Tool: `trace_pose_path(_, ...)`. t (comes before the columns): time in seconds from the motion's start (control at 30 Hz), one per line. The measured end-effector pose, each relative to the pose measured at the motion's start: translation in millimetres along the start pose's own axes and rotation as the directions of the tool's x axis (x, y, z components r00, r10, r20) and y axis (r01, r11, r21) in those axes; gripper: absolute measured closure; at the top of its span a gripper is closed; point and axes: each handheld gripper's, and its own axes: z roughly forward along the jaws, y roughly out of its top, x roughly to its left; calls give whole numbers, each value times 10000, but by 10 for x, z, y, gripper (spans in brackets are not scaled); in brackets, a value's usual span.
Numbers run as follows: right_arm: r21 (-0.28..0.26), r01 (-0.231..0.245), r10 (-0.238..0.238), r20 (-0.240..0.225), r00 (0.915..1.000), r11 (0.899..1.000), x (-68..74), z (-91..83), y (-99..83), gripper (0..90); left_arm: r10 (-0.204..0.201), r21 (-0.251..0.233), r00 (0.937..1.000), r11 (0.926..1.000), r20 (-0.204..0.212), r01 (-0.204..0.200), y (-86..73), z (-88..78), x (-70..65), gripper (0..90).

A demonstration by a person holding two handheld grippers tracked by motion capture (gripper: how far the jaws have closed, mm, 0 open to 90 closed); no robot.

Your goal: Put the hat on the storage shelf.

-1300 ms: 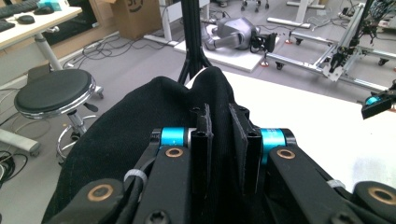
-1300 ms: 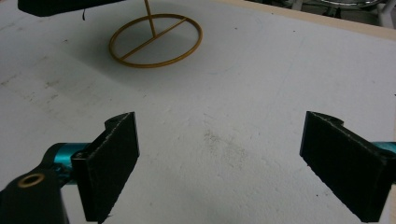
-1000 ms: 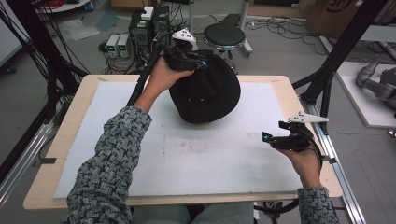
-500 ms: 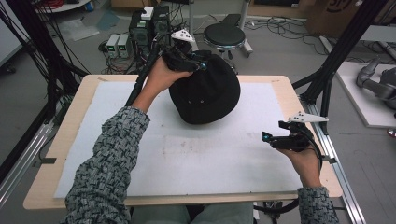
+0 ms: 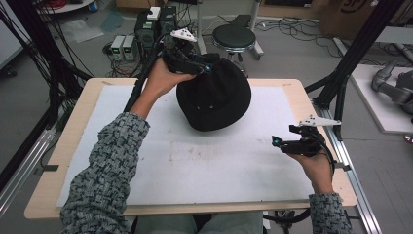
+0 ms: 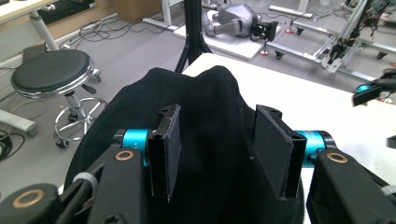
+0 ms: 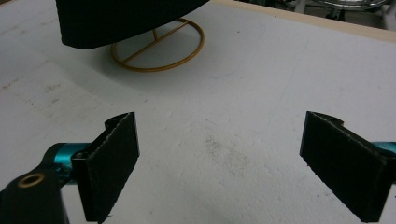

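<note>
A black hat (image 5: 214,97) stands at the far middle of the white mat (image 5: 219,165). My left gripper (image 5: 207,68) reaches over its far left side. In the left gripper view the two pads (image 6: 169,149) press on the crown of the hat (image 6: 215,140), with dark fabric between them. My right gripper (image 5: 276,142) hovers open near the mat's right edge and points left, with nothing between its jaws (image 7: 219,140). The right gripper view has the hat's brim (image 7: 116,18) above the ring base of a gold wire stand (image 7: 159,51).
A round stool (image 5: 234,36) and some electronics boxes (image 5: 146,29) stand on the floor behind the table. A grey robot arm (image 5: 394,90) lies on a platform at the right. Black frame posts (image 5: 350,63) rise beside the table's far corners.
</note>
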Motion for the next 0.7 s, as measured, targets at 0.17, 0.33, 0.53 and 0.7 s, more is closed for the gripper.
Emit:
trace_pose_path(0.17, 1, 14, -14, -50, 10000, 10000, 10, 24, 28, 115, 220, -42, 9991, 9997, -355, -222, -83, -229, -9, 501)
trace_pose_path(0.33, -10, 100, -100, -103, 9999, 9999, 17, 61, 49, 115, -271, -317, 9982, 9992, -534, 254, -288, -526, 47, 494)
trace_pose_path(0.53, 64, 112, -111, -171, 9998, 9999, 24, 110, 64, 115, -628, -358, 9935, 9976, -954, 596, -625, -888, 79, 463)
trace_pose_path(0.7, 164, 172, -169, -205, 9996, 9997, 38, 148, 83, 115, -773, -376, 9856, 9967, -1507, 724, -961, -1142, 38, 421)
